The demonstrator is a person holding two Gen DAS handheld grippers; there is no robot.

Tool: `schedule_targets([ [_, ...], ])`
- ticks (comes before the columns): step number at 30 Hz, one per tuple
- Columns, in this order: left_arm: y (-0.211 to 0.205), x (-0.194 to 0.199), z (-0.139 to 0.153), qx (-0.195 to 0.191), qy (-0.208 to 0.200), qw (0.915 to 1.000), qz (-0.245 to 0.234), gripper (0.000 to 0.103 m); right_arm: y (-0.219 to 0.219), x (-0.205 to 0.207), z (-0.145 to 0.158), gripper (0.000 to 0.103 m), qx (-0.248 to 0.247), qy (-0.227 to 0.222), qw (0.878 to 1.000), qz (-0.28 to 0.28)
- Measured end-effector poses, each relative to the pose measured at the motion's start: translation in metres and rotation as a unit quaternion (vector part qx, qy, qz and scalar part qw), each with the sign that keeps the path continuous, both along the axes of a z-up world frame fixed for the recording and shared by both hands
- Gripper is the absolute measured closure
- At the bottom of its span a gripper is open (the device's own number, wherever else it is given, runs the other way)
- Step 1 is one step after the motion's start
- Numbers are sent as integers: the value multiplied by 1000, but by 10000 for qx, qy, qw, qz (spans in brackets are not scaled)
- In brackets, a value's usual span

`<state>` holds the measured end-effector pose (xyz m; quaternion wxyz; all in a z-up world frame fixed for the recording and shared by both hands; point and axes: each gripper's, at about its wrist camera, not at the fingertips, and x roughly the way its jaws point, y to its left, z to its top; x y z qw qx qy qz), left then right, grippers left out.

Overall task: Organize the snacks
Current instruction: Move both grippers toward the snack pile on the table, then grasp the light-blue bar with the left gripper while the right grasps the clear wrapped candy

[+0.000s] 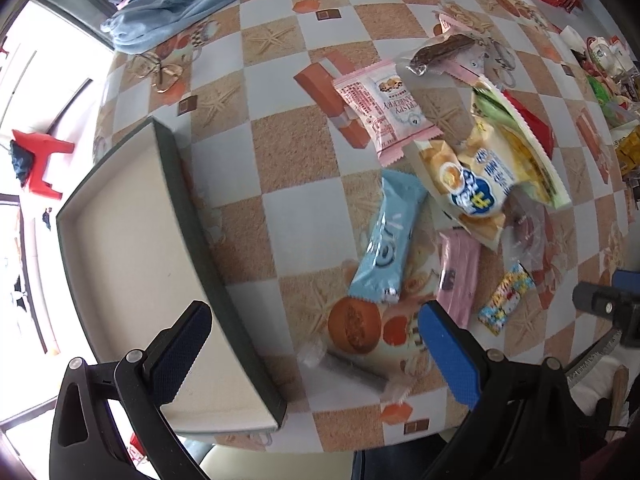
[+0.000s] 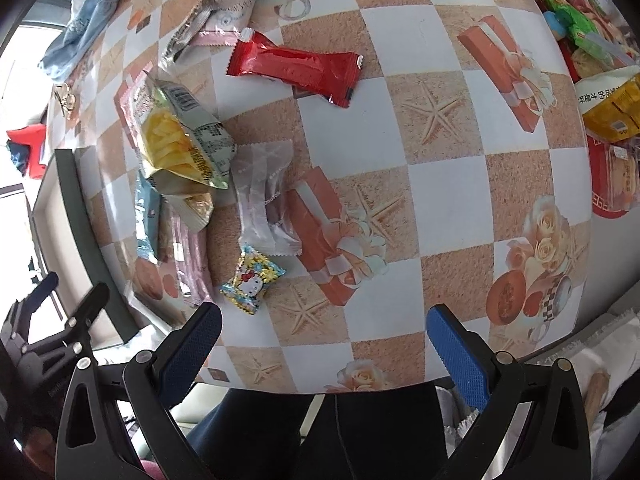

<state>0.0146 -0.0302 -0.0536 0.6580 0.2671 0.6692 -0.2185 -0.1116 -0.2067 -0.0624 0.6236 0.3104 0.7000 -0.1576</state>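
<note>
An empty shallow box (image 1: 132,248) with dark walls and a white inside lies at the table's left; it also shows in the right wrist view (image 2: 76,216). Loose snack packets lie right of it: a light blue bar (image 1: 390,240), a pink cracker packet (image 1: 384,108), a yellow-and-white pastry bag (image 1: 472,184), a pink wafer (image 1: 458,280), a Hello Kitty candy (image 2: 252,276), a red bar (image 2: 296,66), a clear wrapper (image 2: 264,196) and a chips bag (image 2: 180,136). My left gripper (image 1: 316,344) is open and empty, over the box's right wall. My right gripper (image 2: 324,344) is open and empty at the table's near edge.
The table has a checkered cloth (image 2: 440,184). A blue cloth (image 1: 180,4) lies at the far left with glasses (image 1: 160,70) beside it. More snack bags (image 2: 600,80) are piled at the right edge. A red stool (image 1: 40,160) stands on the floor.
</note>
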Motion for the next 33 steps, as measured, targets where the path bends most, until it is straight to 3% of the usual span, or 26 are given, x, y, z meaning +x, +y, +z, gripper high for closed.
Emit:
schedule_targets([
  [4, -12, 4, -14, 0, -59, 9998, -209, 0, -1, 4, -13, 0, -91, 130, 9999, 31],
  [8, -23, 3, -25, -269, 112, 9987, -414, 0, -7, 13, -27, 0, -179, 201, 9996, -116],
  [13, -26, 11, -40, -43, -132, 9985, -524, 0, -15, 34, -48, 0, -295, 157, 9989, -344],
  [18, -18, 24, -59, 250, -209, 9988, -368, 0, -12, 56, -67, 0, -423, 193, 9988, -179],
  [21, -14, 32, -66, 492, -460, 9972, -333, 0, -12, 73, -80, 0, -550, 322, 9980, -55],
  [26, -2, 38, -68, 231, -246, 9994, -8, 0, -21, 80, -101, 0, -719, 457, 9964, 16],
  [33, -27, 36, -68, 168, -307, 9990, -274, 0, -26, 90, -118, 0, -832, 490, 9952, 160],
])
